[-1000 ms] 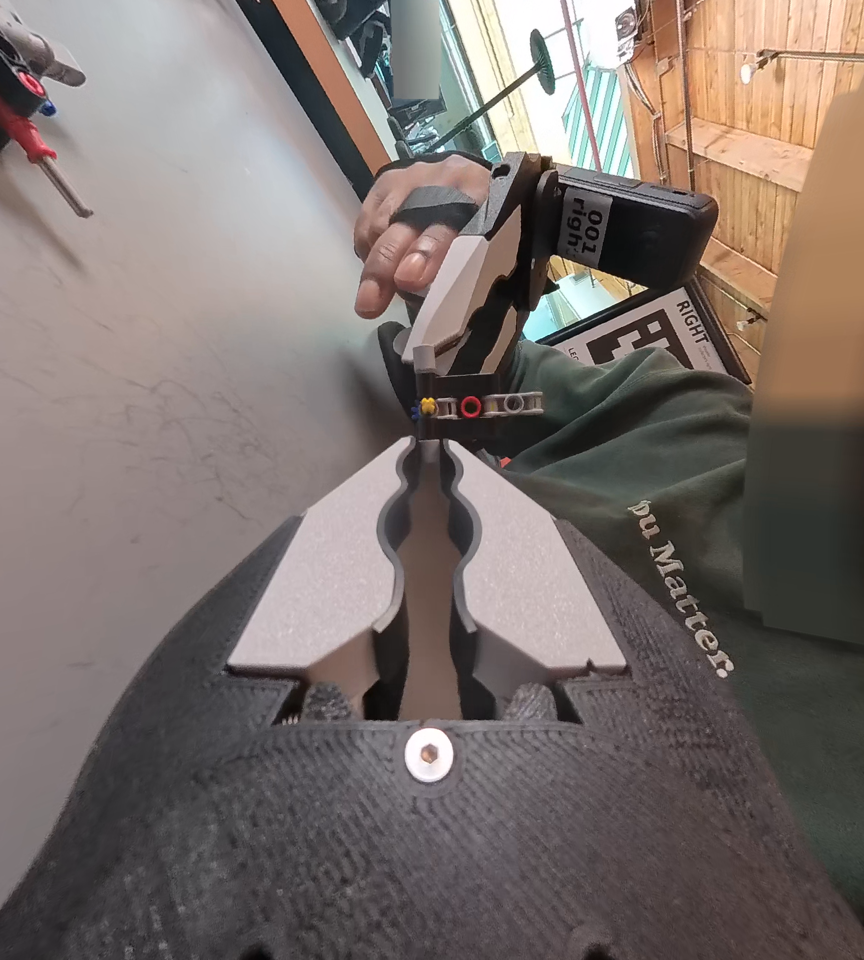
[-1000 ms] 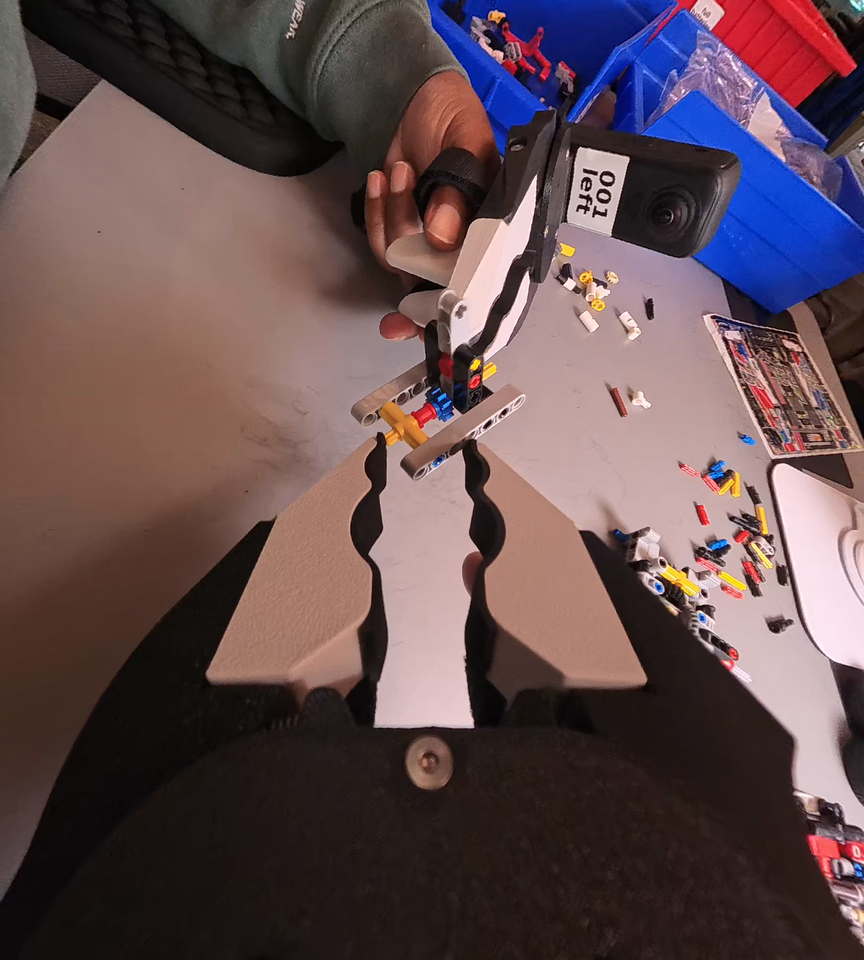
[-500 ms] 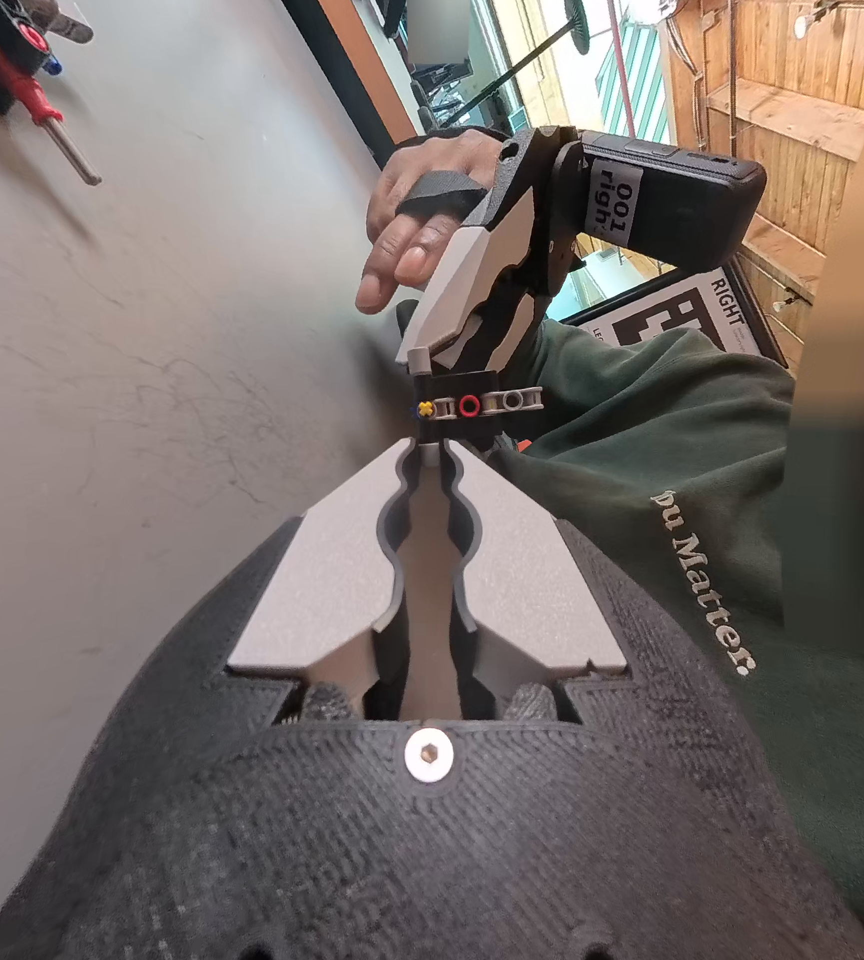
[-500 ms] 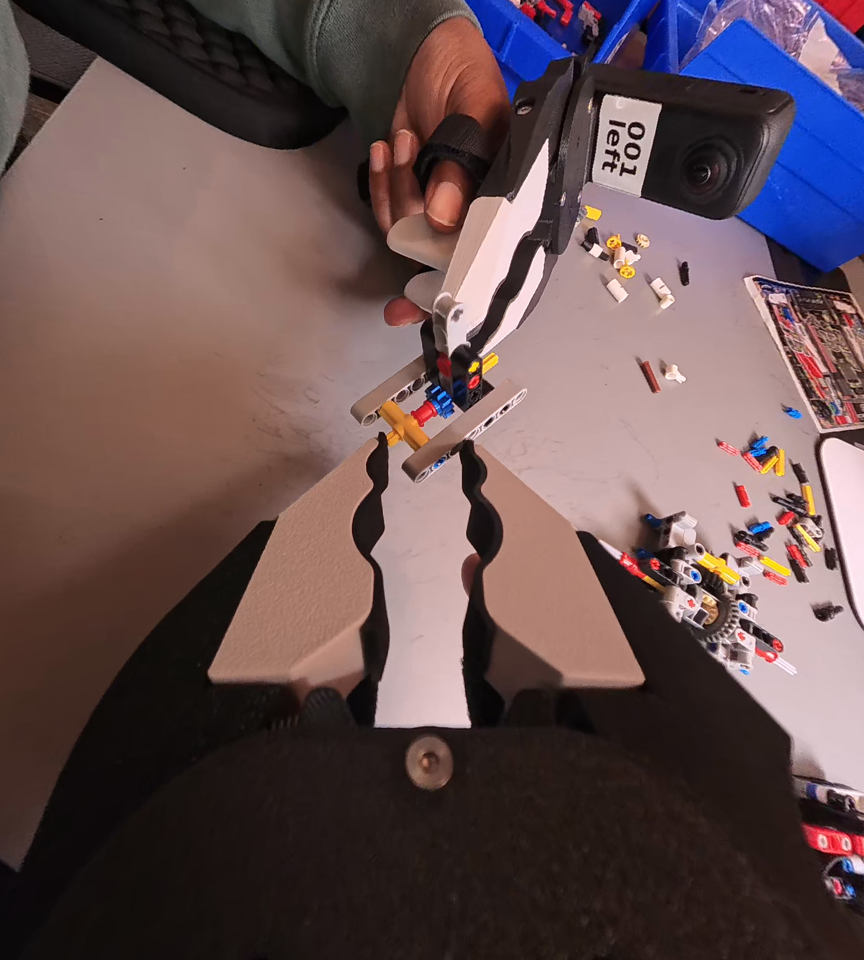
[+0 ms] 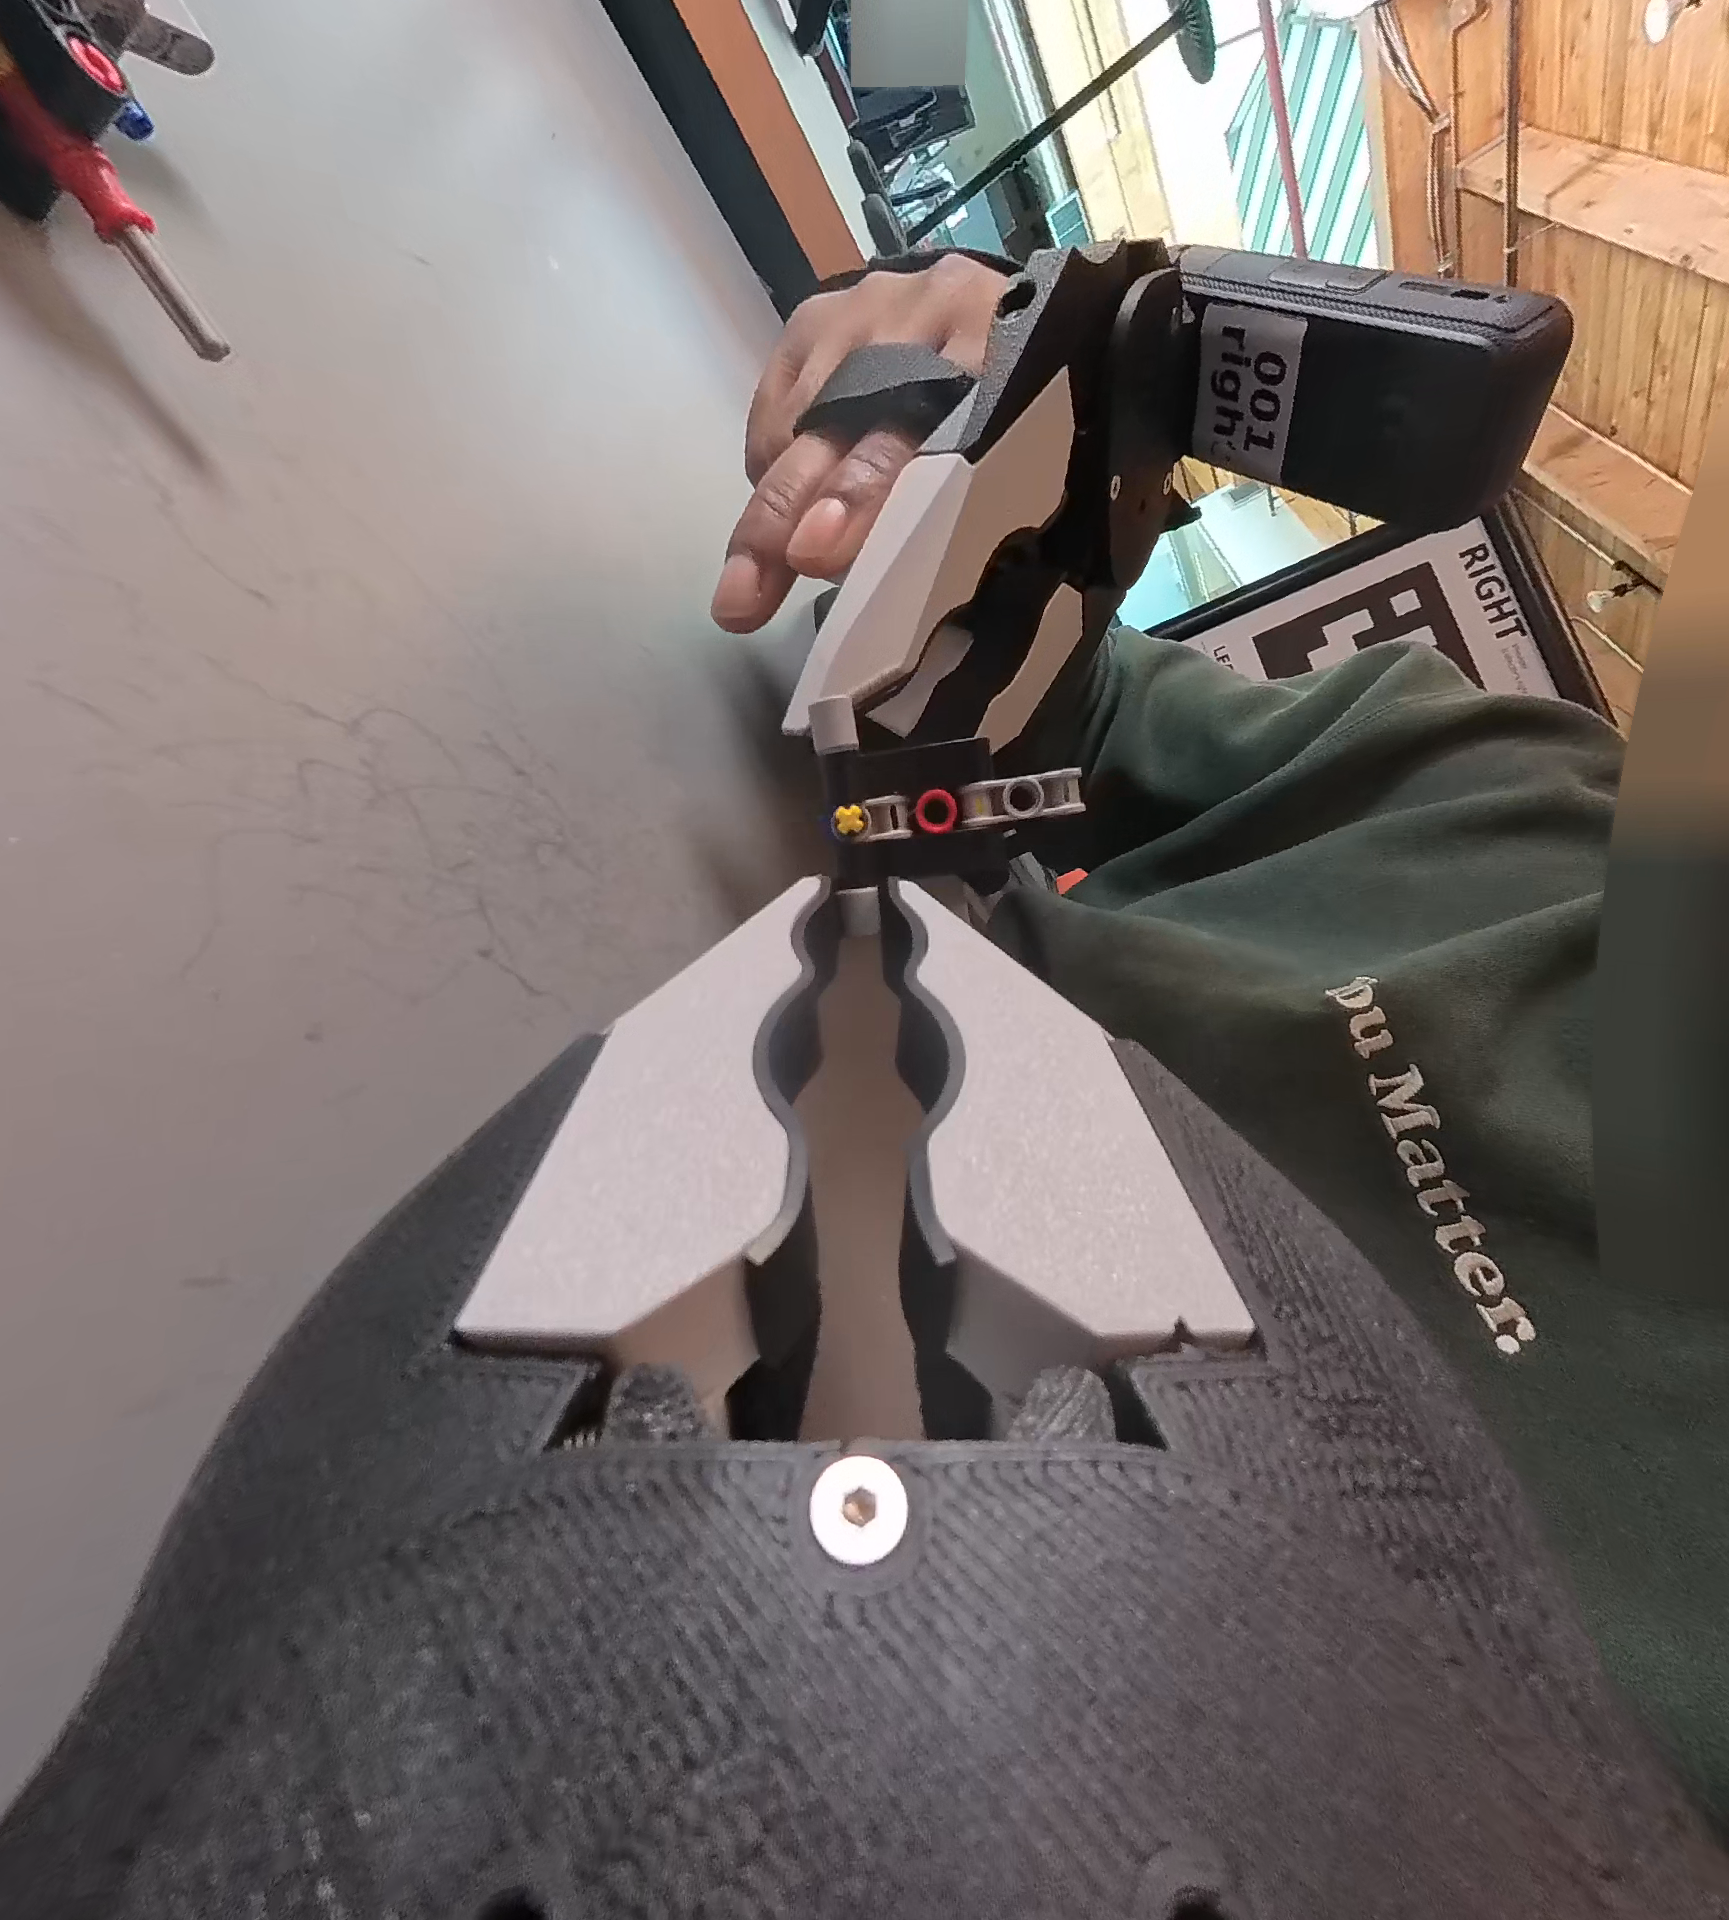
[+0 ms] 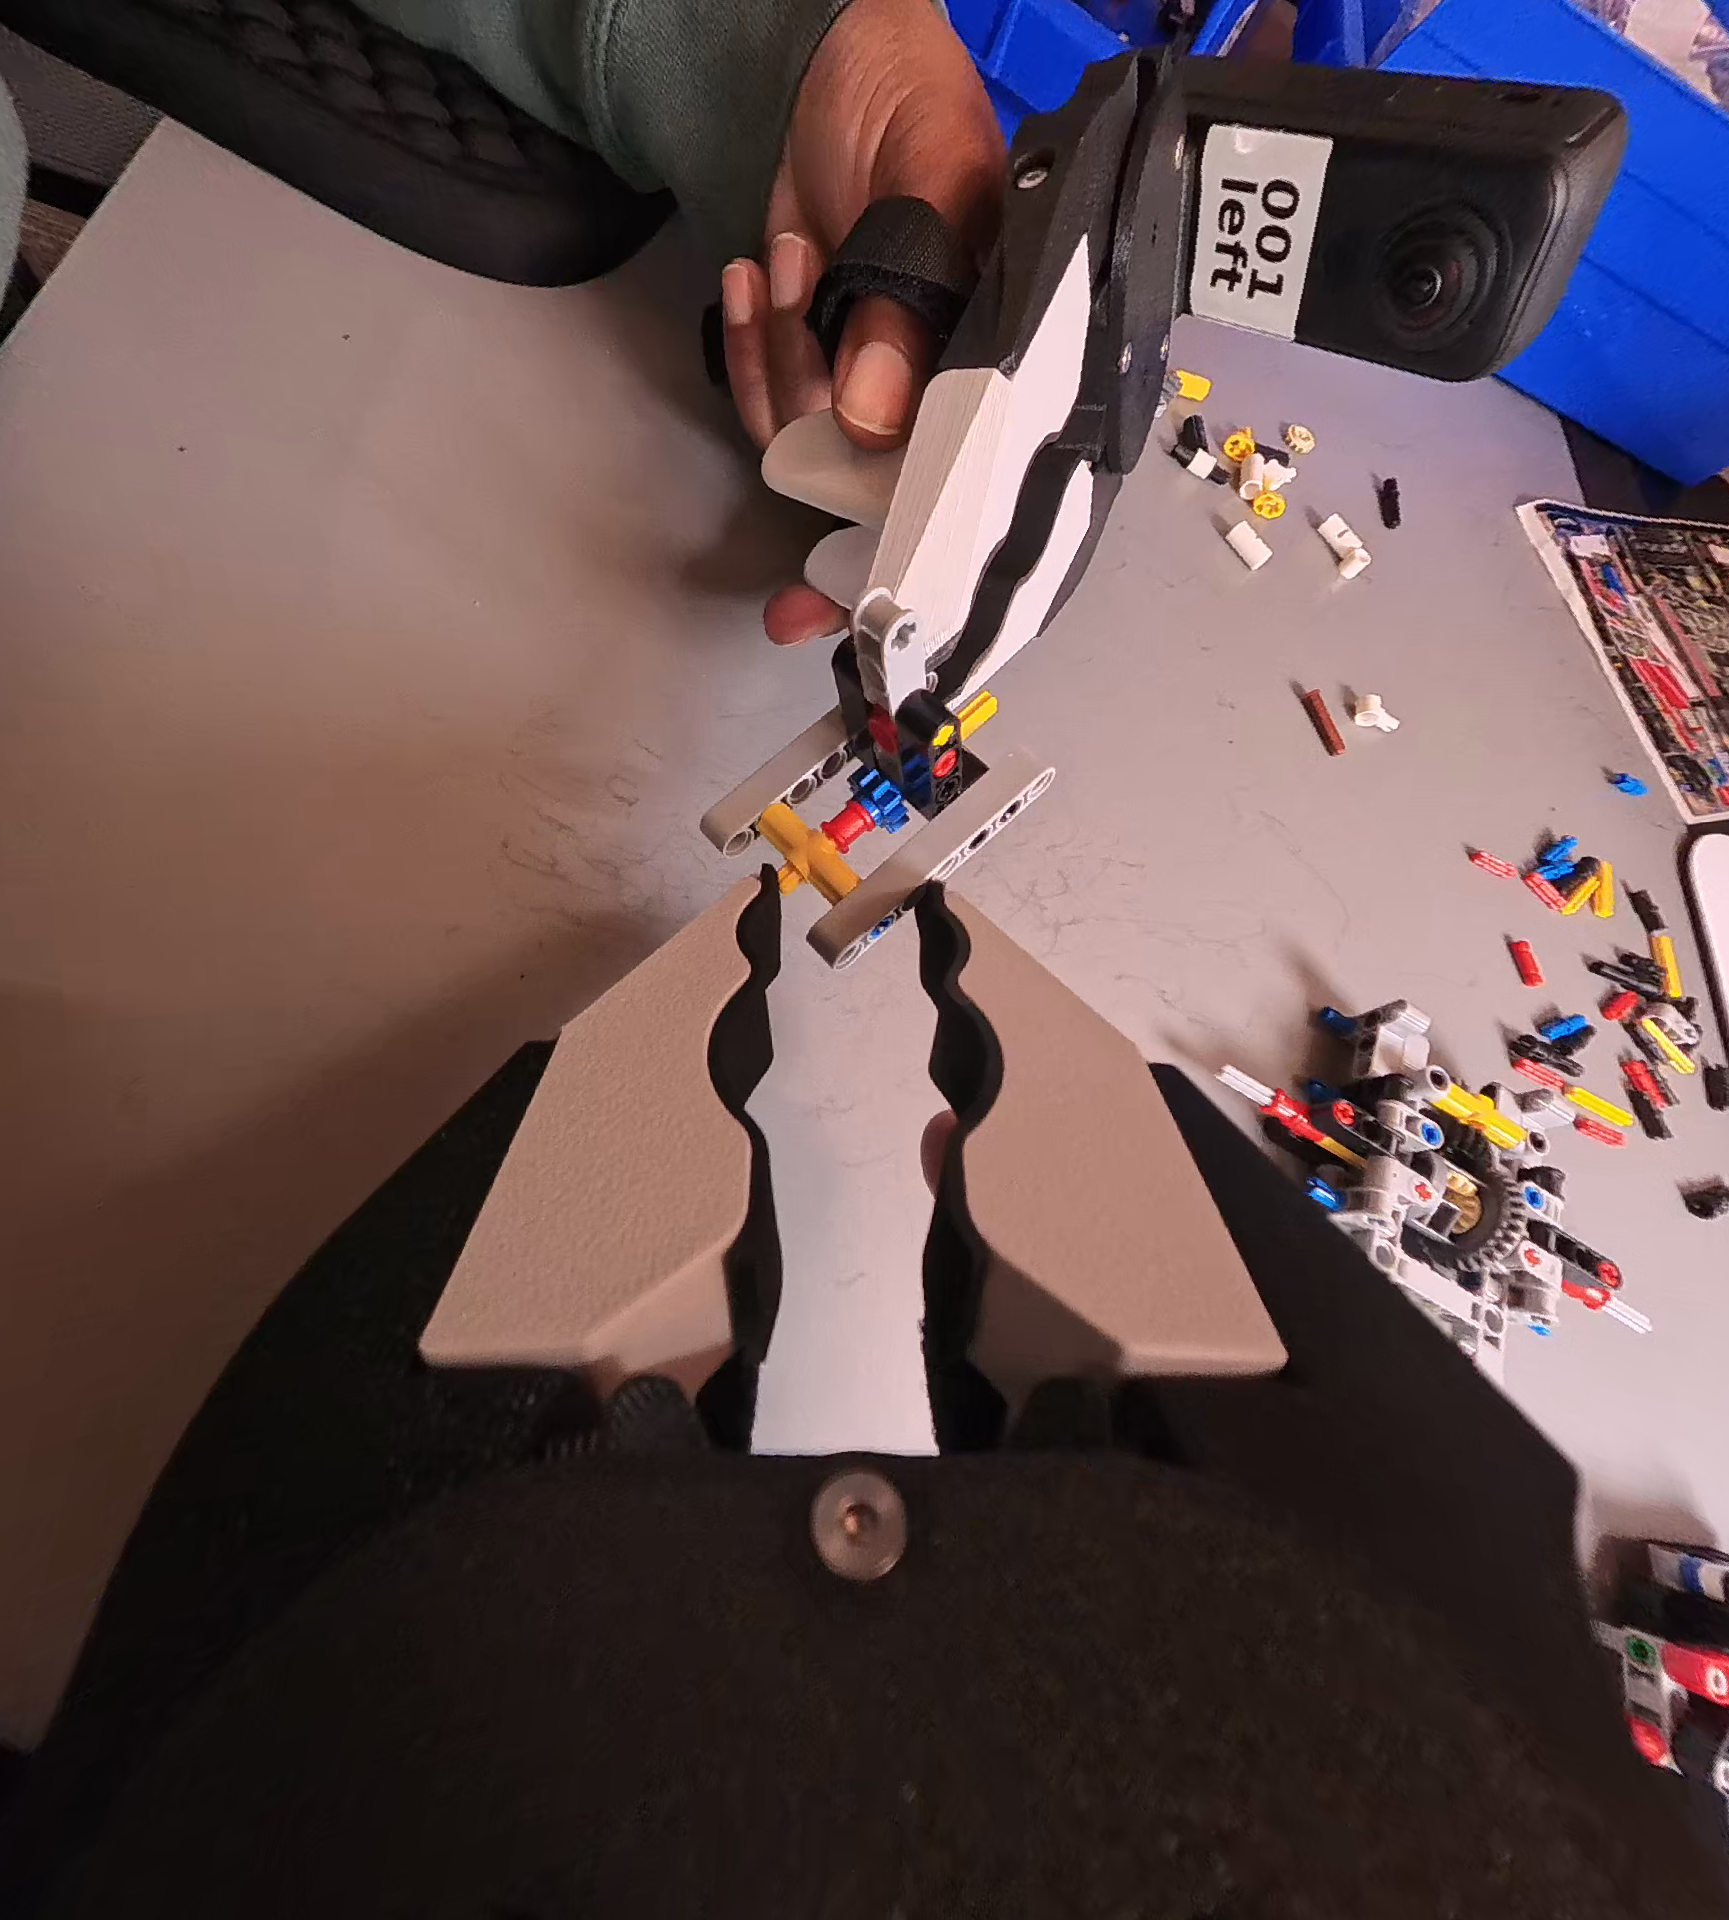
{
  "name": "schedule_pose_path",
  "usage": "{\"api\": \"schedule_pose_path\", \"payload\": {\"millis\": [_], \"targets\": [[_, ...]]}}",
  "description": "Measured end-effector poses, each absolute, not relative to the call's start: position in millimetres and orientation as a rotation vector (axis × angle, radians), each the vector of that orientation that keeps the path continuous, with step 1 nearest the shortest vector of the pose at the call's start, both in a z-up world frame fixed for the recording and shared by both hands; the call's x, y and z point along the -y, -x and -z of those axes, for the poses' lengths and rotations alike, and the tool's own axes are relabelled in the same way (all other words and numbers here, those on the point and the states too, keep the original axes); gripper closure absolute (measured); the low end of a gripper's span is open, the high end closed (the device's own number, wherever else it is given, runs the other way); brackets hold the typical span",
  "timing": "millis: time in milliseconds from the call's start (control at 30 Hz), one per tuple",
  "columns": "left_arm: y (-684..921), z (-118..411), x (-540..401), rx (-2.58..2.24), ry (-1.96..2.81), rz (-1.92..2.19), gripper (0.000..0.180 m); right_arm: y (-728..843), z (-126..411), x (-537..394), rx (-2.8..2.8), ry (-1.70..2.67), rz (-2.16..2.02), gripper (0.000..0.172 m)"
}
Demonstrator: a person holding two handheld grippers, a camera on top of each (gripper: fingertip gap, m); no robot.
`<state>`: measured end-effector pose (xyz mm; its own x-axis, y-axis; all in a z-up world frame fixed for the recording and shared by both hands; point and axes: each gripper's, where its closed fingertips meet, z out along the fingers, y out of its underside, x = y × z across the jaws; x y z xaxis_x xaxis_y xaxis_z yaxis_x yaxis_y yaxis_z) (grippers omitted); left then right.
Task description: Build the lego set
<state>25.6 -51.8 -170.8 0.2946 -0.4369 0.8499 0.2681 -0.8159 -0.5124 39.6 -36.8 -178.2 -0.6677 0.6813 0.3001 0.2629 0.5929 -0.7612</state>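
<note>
grey worktop below, blue bins at 1 o'clock. the left tongs come in from 12 o'clock, narrow, pinching the grey lever on top of a small brick assembly held above the worktop. my right tongs stand part-open around its grey beam and yellow connector; i cannot tell if the pads press. loose pieces at 3 o'clock.

Two close wrist cameras facing each other, sharing table
</note>
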Motion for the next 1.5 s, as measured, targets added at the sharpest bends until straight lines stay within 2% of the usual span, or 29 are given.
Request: {"api": "schedule_pose_path", "payload": {"millis": [1500], "targets": [[-17.8, 172.1, 48.5, -0.132, 1.984, 1.534, 0.175, -29.5, 176.8, 31.4, 2.156, 0.879, -0.95, 0.151]]}}
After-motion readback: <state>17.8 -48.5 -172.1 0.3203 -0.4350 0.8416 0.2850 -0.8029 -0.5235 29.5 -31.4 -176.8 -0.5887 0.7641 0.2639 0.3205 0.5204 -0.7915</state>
